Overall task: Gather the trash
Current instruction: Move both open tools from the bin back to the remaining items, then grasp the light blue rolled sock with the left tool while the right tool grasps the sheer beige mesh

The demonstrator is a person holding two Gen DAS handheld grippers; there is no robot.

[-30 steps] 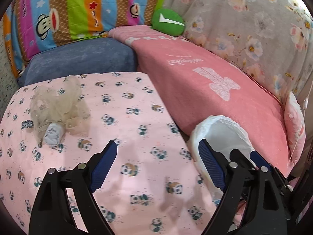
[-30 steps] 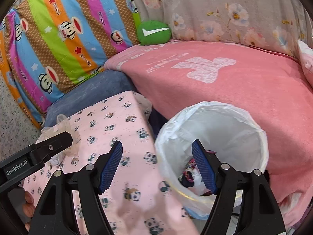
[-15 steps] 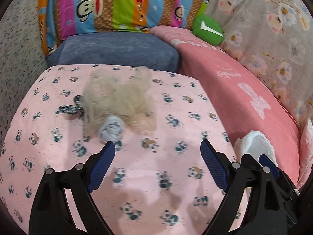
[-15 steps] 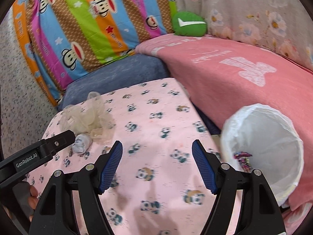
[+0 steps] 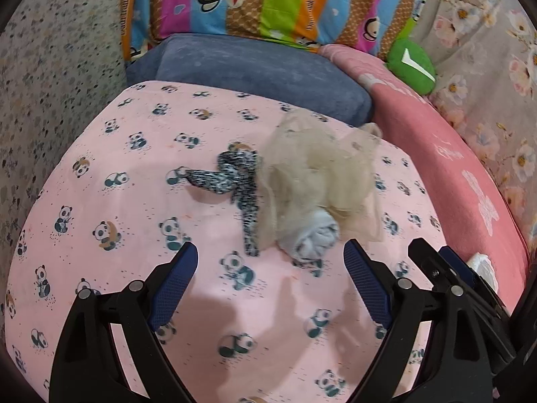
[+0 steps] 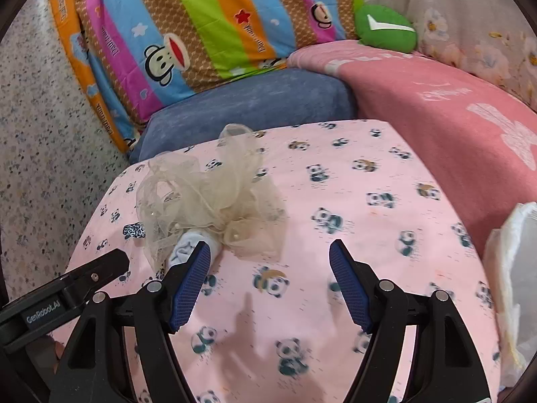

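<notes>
Bare pink panda-print sheet [image 5: 100, 201] lies open from 6 through 9 o'clock. At 12, the beige tulle bundle [image 5: 319, 174] with its black-and-white speckled ribbon [image 5: 235, 174] blocks passage. The blue cushion [image 5: 255, 70] walls the far edge; the white-lined trash bin [image 6: 517, 268] crowds 3 o'clock.

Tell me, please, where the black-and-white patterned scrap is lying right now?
In the left wrist view the patterned scrap lies mid-frame on the panda sheet, against the left edge of the beige mesh bundle.

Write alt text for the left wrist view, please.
The open left gripper hovers over a pink panda-print cloth, just short of a beige mesh bundle, a rolled pale-blue cloth and a black-and-white patterned strip.
</notes>
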